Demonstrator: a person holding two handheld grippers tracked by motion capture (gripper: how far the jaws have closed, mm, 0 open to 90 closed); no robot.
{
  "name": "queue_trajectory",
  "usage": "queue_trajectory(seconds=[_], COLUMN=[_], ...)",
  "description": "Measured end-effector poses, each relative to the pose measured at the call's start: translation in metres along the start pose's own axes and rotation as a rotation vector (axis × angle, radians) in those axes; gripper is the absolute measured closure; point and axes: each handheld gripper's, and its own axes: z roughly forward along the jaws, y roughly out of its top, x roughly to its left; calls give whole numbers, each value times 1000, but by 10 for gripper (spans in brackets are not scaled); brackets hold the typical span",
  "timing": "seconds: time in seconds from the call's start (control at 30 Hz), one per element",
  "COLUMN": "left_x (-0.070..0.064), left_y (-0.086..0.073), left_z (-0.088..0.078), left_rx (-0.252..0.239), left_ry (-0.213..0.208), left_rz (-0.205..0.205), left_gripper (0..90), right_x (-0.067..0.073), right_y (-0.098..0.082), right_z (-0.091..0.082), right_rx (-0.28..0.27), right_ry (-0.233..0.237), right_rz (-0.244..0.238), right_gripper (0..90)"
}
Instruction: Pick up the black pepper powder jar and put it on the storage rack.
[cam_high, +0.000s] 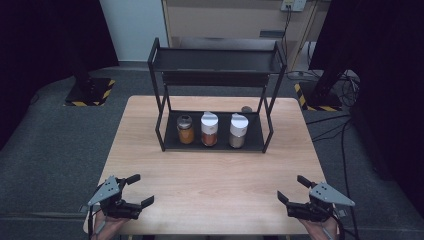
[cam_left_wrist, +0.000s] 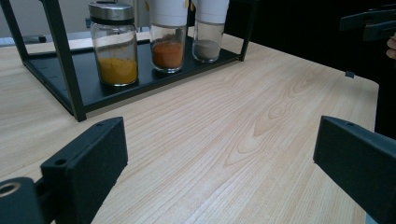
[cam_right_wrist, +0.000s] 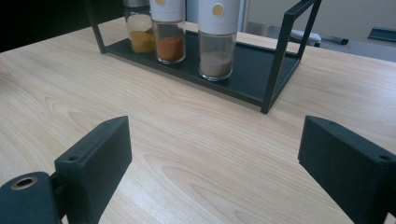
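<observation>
A black two-tier metal rack (cam_high: 215, 145) stands at the far middle of the wooden table (cam_high: 215, 185). On its lower shelf stand three spice jars: a metal-lidded jar of yellow powder (cam_high: 185, 129) (cam_left_wrist: 113, 44) (cam_right_wrist: 139, 29), a white-capped jar of orange powder (cam_high: 209, 129) (cam_left_wrist: 168, 39) (cam_right_wrist: 169, 32), and a white-capped jar of grey powder (cam_high: 237, 131) (cam_left_wrist: 208, 32) (cam_right_wrist: 216, 42). My left gripper (cam_high: 140, 190) (cam_left_wrist: 219, 163) rests at the near left corner, jaws wide apart and empty. At the near right corner my right gripper (cam_high: 292, 189) (cam_right_wrist: 215, 163) is open too, nothing between its jaws.
The rack's upper shelf (cam_high: 215, 60) holds nothing. A small dark round object (cam_high: 246, 109) lies on the table behind the rack. Beyond the table are a wooden cabinet (cam_high: 230, 20), cables (cam_high: 330, 125) on the floor and black stands with striped bases (cam_high: 90, 92).
</observation>
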Motion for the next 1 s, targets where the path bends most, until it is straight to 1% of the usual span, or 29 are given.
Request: queue_trajectory(seconds=[0.1, 0.23, 0.4, 0.53, 0.7, 0.83, 1.0], left_x=[0, -2, -3, -4, -4, -4, -4], left_y=[0, 0, -2, -3, -3, -4, -4], left_z=[0, -1, -4, -4, -5, -5, -4], left_rx=[-2, -2, -16, -25, -25, -27, -27], left_ry=[4, 23, 45, 56, 58, 56, 55], left_rz=[-2, 1, 3, 3, 7, 6, 7], left_gripper=[20, 21, 23, 24, 24, 24, 23], right_x=[1, 0, 0, 1, 1, 1, 1], right_y=[1, -1, -4, -6, -6, -7, -6], right_z=[0, 0, -3, -4, -4, -5, -4], right_rx=[5, -2, -15, -19, -21, -19, -17], right_ry=[2, -9, -42, -65, -75, -76, -74], right_rz=[-3, 1, 11, 1, -2, 7, 4], right_gripper=[94, 95, 96, 97, 94, 91, 87])
